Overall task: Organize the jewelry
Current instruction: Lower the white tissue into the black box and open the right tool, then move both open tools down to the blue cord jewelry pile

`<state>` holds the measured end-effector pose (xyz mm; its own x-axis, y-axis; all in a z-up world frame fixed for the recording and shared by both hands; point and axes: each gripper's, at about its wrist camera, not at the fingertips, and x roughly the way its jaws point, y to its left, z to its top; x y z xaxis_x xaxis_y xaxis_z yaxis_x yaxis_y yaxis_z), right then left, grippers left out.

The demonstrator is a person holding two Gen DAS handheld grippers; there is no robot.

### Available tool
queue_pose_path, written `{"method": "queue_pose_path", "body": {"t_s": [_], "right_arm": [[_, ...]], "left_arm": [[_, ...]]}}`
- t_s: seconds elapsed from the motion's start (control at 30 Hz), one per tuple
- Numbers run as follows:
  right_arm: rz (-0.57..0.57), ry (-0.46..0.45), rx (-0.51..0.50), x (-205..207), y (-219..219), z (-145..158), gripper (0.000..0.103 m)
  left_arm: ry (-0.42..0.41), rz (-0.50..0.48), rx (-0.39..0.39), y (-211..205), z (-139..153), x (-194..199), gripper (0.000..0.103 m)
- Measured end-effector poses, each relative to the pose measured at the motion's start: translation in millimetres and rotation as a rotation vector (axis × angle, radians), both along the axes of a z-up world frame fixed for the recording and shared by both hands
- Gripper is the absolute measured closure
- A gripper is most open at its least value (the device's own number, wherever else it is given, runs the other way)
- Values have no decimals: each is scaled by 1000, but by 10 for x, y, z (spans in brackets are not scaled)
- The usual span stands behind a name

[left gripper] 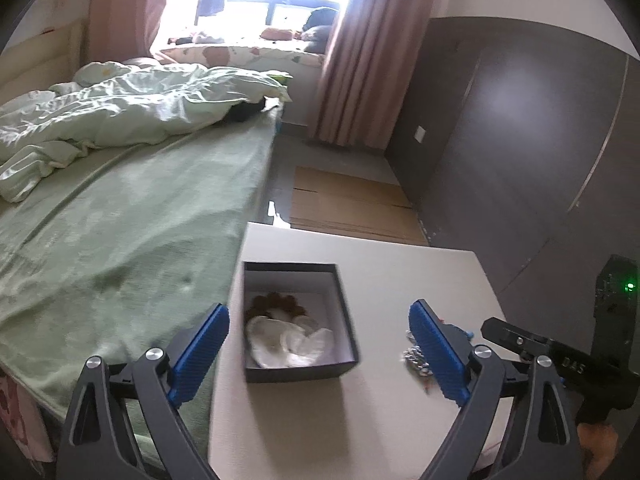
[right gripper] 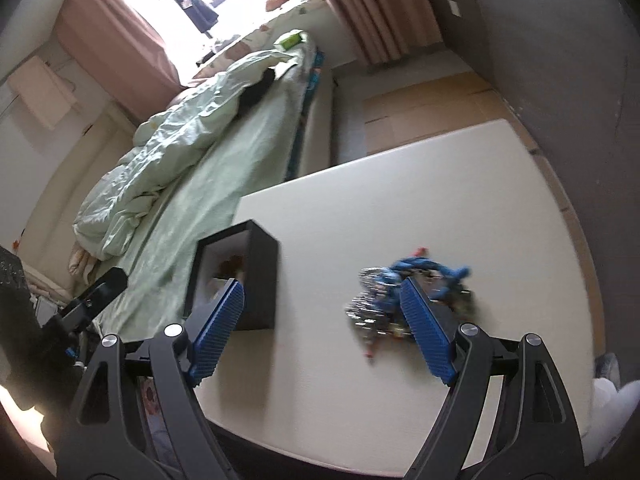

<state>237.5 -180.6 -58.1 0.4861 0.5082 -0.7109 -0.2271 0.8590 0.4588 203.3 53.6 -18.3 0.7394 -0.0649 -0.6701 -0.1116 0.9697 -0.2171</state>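
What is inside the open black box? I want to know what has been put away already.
In the black box, a brown beaded piece lies at the back and white rounded pieces in front. Anything beneath them is covered.

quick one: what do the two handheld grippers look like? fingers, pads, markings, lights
Both match: the left gripper and right gripper have matte black, angular, V-shaped finger arms with round silver pivot bolts and blue ribbed rectangular pads. Seen from the left wrist view, the right gripper's black body carries pale lettering, roughly "DAS", and a lit green LED. No cables are visible.
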Motion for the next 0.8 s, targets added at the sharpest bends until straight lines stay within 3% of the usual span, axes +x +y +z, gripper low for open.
{"method": "queue_pose_path", "body": {"t_s": [0.07, 0.23, 0.37, 0.57, 0.67, 0.8], "right_arm": [[-27, 14, 3, 19, -141, -28, 26], [-57, 71, 12, 66, -401, -138, 45], [-75, 94, 13, 81, -569, -190, 49], [-96, 118, 15, 126, -738, -248, 49], [-108, 141, 16, 149, -807, -298, 49], [-113, 178, 26, 175, -853, -370, 49]], "left_arm": [[17, -37, -10, -115, -23, 49, 27], [49, -106, -4, -400, -132, 166, 36], [74, -147, -5, -590, -239, 291, 43], [137, -189, -9, -787, -472, 500, 51], [208, -218, -2, -869, -672, 659, 61], [297, -233, -14, -931, -927, 810, 63]]}}
